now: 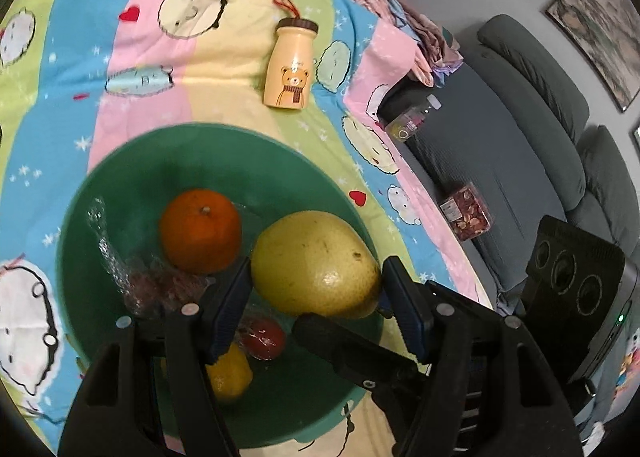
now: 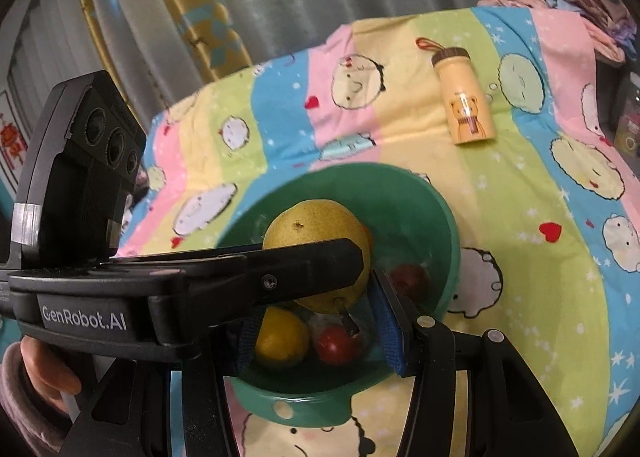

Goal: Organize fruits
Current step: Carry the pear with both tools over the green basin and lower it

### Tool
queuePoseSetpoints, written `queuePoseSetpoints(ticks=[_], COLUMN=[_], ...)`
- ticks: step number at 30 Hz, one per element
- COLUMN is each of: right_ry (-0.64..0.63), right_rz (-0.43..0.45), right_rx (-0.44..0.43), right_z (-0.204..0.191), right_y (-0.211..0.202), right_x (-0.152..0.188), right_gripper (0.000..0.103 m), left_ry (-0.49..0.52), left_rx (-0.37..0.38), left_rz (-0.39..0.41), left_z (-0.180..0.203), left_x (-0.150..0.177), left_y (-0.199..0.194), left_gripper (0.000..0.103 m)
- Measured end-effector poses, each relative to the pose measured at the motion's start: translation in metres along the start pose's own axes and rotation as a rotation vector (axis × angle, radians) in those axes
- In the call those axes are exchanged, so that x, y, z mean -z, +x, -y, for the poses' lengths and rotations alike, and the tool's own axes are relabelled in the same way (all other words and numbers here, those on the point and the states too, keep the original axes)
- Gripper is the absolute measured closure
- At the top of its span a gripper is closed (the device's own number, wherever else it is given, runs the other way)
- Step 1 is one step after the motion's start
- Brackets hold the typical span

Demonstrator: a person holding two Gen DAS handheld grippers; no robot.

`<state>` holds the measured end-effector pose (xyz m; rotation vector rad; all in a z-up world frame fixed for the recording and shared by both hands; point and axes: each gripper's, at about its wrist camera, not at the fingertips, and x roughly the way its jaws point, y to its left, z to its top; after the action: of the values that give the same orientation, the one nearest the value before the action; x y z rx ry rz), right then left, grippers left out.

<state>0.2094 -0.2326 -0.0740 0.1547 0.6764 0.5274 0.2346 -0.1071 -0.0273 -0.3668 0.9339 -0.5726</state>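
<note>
A large yellow pear (image 1: 312, 261) (image 2: 312, 221) hangs over a green bowl (image 1: 200, 133) (image 2: 440, 209). My left gripper (image 1: 317, 264) is shut on its sides. In the right wrist view one left finger (image 2: 320, 261) crosses in front of the pear. My right gripper (image 2: 312, 289) flanks the stem end. Its left pad's tip is hidden, so contact is unclear. In the bowl lie an orange (image 1: 200, 235), a lemon (image 1: 228, 377) (image 2: 280, 337), a red fruit (image 1: 264, 337) (image 2: 336, 345) and a dark fruit in clear wrap (image 1: 160, 285).
A yellow bear bottle (image 1: 288, 65) (image 2: 464, 105) lies on the striped cartoon cloth (image 1: 160, 69) beyond the bowl. Folded clothes (image 1: 400, 5) sit at the far corner. A grey sofa (image 1: 520, 145) on the right holds a clear bottle (image 1: 416, 117) and a snack box (image 1: 466, 213).
</note>
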Motion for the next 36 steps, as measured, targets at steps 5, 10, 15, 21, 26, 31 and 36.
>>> queuePoseSetpoints(ticks=[5, 10, 15, 21, 26, 31, 36], right_ry=[0.002, -0.020, -0.045, -0.088, -0.096, -0.096, -0.093], right_rz=[-0.025, -0.025, -0.031, -0.026, -0.023, -0.005, 0.019], right_rx=[0.024, 0.059, 0.098, 0.112, 0.136, 0.145, 0.164], right_z=[0.002, -0.002, -0.005, -0.015, -0.017, -0.018, -0.017], right_y=[0.008, 0.009, 0.011, 0.010, 0.010, 0.006, -0.001], right_x=[0.002, 0.002, 0.002, 0.000, 0.002, 0.001, -0.001], right_gripper=[0.050, 0.050, 0.050, 0.050, 0.050, 0.050, 0.049], left_ry=[-0.021, -0.039, -0.052, -0.013, 0.034, 0.065, 0.104], left_rx=[0.005, 0.010, -0.009, -0.005, -0.068, -0.135, -0.220], left_rz=[-0.012, -0.011, -0.021, -0.013, 0.015, 0.048, 0.103], left_z=[-0.007, -0.011, -0.016, -0.008, 0.000, 0.002, 0.007], left_x=[0.001, 0.002, 0.005, 0.004, 0.004, 0.004, 0.004], left_y=[0.008, 0.011, 0.014, 0.011, 0.006, -0.002, -0.014], left_gripper=[0.036, 0.036, 0.038, 0.038, 0.036, 0.034, 0.014])
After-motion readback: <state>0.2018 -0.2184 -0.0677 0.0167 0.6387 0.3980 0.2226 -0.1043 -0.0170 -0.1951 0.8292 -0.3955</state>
